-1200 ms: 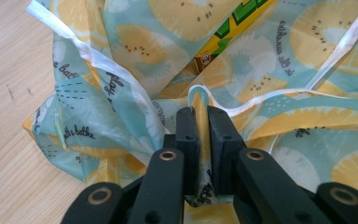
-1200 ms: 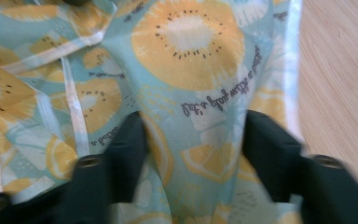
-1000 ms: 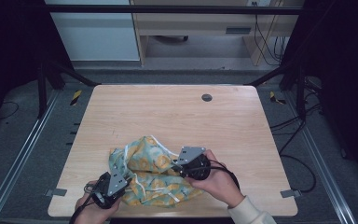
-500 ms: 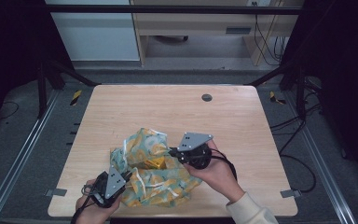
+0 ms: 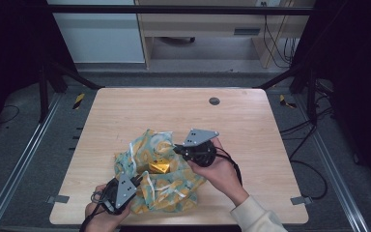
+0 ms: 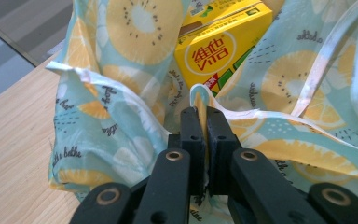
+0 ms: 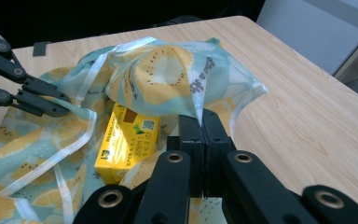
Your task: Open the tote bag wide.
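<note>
Pinching the near edge of the fruit-print cloth bag (image 5: pixel 159 181), the left gripper (image 5: pixel 130 182) has its jaws closed tight on the fabric by the table's (image 5: pixel 125 111) front edge. Inside the opened bag lies a yellow drink carton (image 5: pixel 158 167), apparently on its side. Beyond it, the right gripper (image 5: pixel 178 149) is clamped on the bag's far rim, lifting it.

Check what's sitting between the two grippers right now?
A yellow drink carton, lying in the opened fruit-print bag between left gripper and right gripper, seen in the high view.
</note>
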Motion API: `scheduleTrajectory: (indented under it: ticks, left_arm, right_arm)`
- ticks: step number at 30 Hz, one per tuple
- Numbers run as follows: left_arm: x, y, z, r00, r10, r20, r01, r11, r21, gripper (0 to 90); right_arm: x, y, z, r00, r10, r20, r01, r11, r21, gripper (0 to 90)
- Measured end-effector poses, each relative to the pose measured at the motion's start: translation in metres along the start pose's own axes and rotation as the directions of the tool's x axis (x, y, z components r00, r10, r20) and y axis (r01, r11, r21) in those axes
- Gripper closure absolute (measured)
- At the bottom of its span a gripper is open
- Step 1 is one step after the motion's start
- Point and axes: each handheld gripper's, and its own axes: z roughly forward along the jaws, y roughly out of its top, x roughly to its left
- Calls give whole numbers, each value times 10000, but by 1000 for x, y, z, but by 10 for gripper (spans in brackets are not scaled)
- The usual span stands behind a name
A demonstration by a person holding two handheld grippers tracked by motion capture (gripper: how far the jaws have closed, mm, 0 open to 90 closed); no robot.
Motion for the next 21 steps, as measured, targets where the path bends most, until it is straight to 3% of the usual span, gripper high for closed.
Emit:
scheduleTrajectory:
  ticks: [4, 7, 10, 12, 15, 21]
  left_arm:
    - [4, -3, 2, 10000, -88, 5, 88, 9997, 219, 880]
    - [8, -9, 12, 10000, -91, -24, 93, 9952, 978, 877]
    - [12, -14, 18, 9996, -239, 164, 211, 9885, 1498, 874]
    - [13, -15, 19, 9994, -276, 189, 243, 9871, 1585, 872]
    - [12, -17, 25, 9992, -233, 330, 164, 9808, 1944, 860]
    - [13, -20, 34, 9988, -194, 445, 81, 9704, 2412, 866]
  right_arm:
    - [-3, 2, 3, 9997, 216, 60, -215, 9997, -96, 898]
    - [-7, -1, 12, 9982, 579, 137, -578, 9983, -100, 898]
    - [-11, -8, 25, 9961, 804, 370, -814, 9963, 260, 898]
    - [-13, -12, 29, 9956, 841, 419, -859, 9954, 432, 897]
    - [-18, -29, 41, 9924, 1118, 523, -1173, 9863, 1163, 897]
    - [-19, -51, 57, 9893, 1350, 555, -1432, 9709, 1921, 897]
